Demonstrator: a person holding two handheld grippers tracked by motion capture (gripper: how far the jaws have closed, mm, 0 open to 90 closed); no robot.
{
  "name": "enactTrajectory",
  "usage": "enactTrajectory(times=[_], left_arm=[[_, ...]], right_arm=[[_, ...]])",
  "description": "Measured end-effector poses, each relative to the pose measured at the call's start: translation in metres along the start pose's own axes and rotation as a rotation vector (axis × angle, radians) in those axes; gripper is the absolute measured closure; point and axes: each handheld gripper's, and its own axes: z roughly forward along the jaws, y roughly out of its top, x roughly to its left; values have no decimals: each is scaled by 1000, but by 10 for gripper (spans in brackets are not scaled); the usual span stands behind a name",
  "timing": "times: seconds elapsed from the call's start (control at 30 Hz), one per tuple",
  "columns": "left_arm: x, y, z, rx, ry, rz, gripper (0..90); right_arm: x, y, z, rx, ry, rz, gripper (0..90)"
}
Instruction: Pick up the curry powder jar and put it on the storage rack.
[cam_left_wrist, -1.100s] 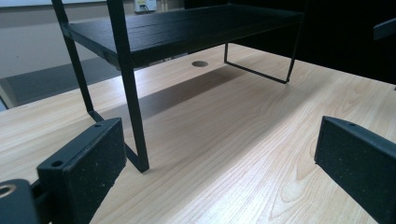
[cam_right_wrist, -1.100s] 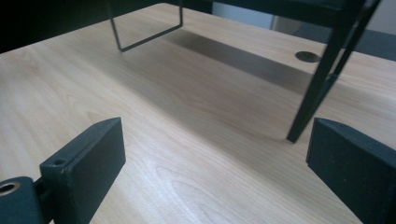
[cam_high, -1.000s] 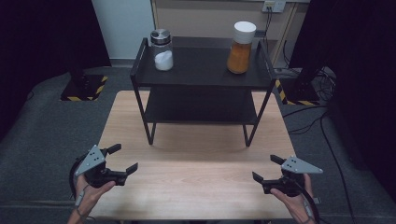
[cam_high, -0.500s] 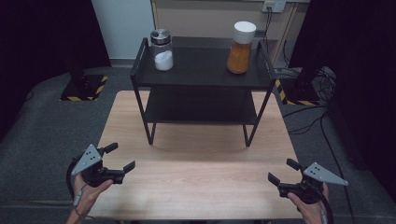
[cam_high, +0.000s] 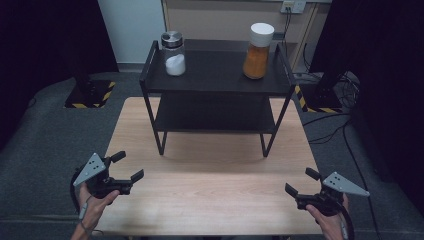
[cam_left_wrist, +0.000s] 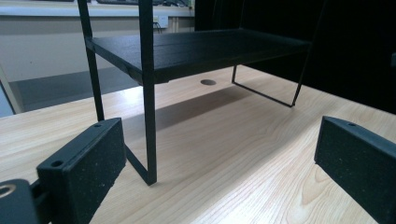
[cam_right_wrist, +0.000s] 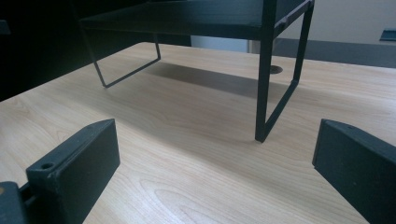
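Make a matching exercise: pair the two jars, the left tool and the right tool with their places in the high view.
Things:
1. jar of white powder
2. jar of orange powder
3. left tool
4. right tool

Places:
A. table's near right corner
B. rack top, left end
C. table's near left corner
D. rack top, right end

Pairs: 1-B, 2-D, 3-C, 4-A

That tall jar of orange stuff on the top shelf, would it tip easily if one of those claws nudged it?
Probably, if nudged high: the orange jar is tall for its base, with a wide white lid on top. It looks mostly full, so likely fairly heavy, which steadies it a little. Its clear wall looks smooth, perhaps slippery, and it stands near the black shelf edge.
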Motion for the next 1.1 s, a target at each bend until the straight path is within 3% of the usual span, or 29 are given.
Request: enactTrajectory(times=[1.1], left_arm=[[-2, 1, 0, 9, 12, 20, 8]], right_arm=[[-1, -2, -2, -8, -8, 0, 17]])
